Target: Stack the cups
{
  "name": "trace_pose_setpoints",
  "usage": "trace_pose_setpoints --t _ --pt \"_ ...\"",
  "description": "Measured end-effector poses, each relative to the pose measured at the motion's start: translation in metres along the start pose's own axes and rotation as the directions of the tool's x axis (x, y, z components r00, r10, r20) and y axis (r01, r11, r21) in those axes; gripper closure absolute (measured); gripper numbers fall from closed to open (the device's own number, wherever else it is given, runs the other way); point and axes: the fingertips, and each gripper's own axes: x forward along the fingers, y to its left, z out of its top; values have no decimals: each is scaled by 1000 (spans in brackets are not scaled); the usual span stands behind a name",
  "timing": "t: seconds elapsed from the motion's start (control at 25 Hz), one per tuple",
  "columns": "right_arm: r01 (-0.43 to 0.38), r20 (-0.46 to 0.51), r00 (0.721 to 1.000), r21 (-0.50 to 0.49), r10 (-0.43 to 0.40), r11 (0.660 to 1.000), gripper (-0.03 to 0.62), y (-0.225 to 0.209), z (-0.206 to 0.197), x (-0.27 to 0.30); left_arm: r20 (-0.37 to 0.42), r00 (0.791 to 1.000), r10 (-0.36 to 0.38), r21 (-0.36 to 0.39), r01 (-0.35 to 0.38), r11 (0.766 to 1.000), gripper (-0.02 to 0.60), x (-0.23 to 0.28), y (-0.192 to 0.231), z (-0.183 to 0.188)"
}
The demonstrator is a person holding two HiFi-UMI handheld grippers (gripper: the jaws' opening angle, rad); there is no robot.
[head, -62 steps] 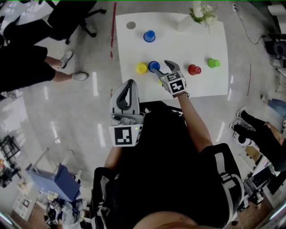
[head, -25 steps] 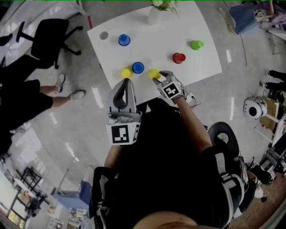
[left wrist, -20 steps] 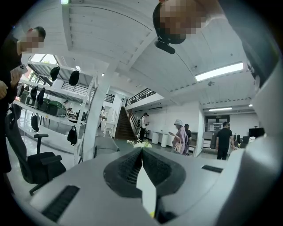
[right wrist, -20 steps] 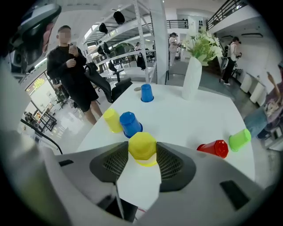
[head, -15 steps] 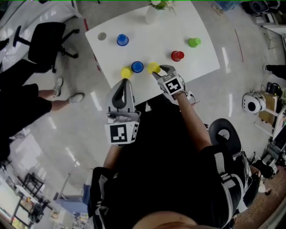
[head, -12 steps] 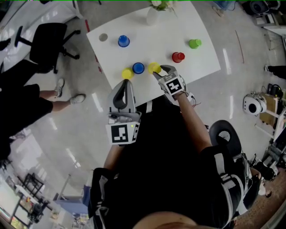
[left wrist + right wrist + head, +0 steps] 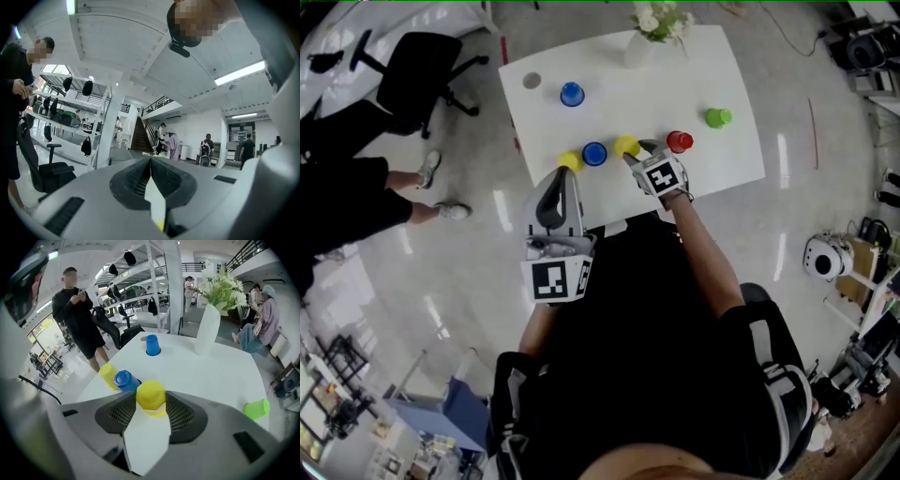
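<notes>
The right tongs (image 7: 635, 151) are clenched on a yellow cup (image 7: 151, 397), which sits upside down between them with both pads against its sides, close to the near edge of the white desk (image 7: 722, 159). Whether its rim touches the desk cannot be told. Just to its left, along the same near edge, is a blue cup (image 7: 594, 154), and a second yellow cup (image 7: 570, 160) sits at the near left corner. A red cup (image 7: 679, 142) is just right of the tongs, and a green cup (image 7: 717, 117) lies on its side further toward the right edge. A second blue cup (image 7: 572, 94) stands upside down near the far left corner, and a vase of flowers (image 7: 642, 42) stands at the far edge. The left tongs (image 7: 151, 161) are held off the desk before its near edge, closed with nothing between them.
</notes>
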Motion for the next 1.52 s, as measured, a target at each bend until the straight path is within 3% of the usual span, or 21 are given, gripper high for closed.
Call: trace_pose_setpoints --t 0.28,0.56,1.04,1.52 --pt "-72 -72 995 -58 68 996 379 -5 -4 23 32 994 106 38 -107 993 560 4 7 5" --pt "-95 -81 993 -109 86 990 379 -5 -6 35 29 986 163 29 -164 986 560 0 5 4" --pt "-109 -97 991 -140 96 984 379 0 -5 42 55 980 192 25 -193 981 560 -6 2 4" --pt "-123 -118 987 -145 106 982 379 5 -5 50 25 978 205 1 -205 979 560 -7 7 2"
